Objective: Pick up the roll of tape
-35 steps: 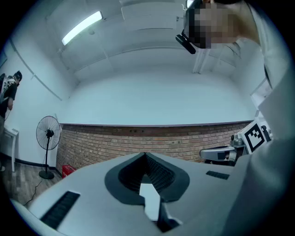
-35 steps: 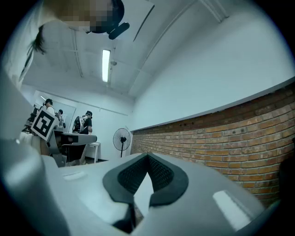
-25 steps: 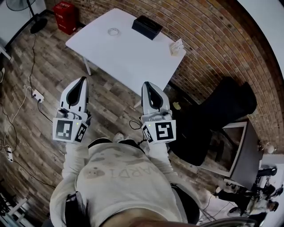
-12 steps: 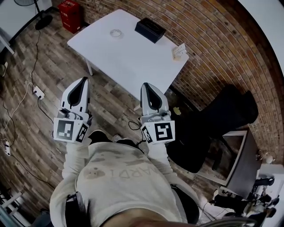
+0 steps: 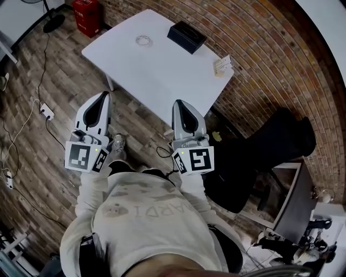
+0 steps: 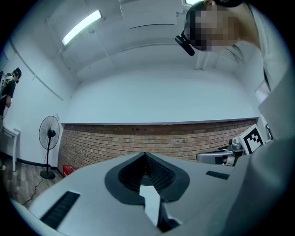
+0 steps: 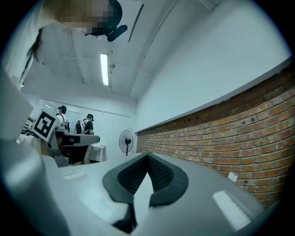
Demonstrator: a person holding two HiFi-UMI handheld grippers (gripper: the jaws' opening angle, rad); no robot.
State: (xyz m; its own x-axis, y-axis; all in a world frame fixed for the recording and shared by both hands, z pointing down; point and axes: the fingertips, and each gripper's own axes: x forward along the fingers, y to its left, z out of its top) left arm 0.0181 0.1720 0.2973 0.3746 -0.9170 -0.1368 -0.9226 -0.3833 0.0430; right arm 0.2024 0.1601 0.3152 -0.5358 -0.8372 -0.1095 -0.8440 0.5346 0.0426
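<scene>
The roll of tape (image 5: 142, 39), a small clear ring, lies on the white table (image 5: 157, 70) near its far left part in the head view. My left gripper (image 5: 101, 98) and right gripper (image 5: 181, 104) are held side by side over the wooden floor, short of the table's near edge and well apart from the tape. Both point towards the table with their jaws together and nothing between them. In the left gripper view the shut left gripper (image 6: 144, 155) faces a brick wall. In the right gripper view the right gripper (image 7: 147, 156) is shut the same way. The tape shows in neither gripper view.
A black box (image 5: 186, 35) and a small card stand (image 5: 223, 65) also sit on the table. A red case (image 5: 86, 12) and a fan base (image 5: 54, 21) stand beyond its left end. A black chair (image 5: 270, 140) is at the right, cables and a power strip (image 5: 46, 113) at the left.
Both grippers have moved a little forward towards the table, still shut. A shoe has come into sight beside the left gripper.
</scene>
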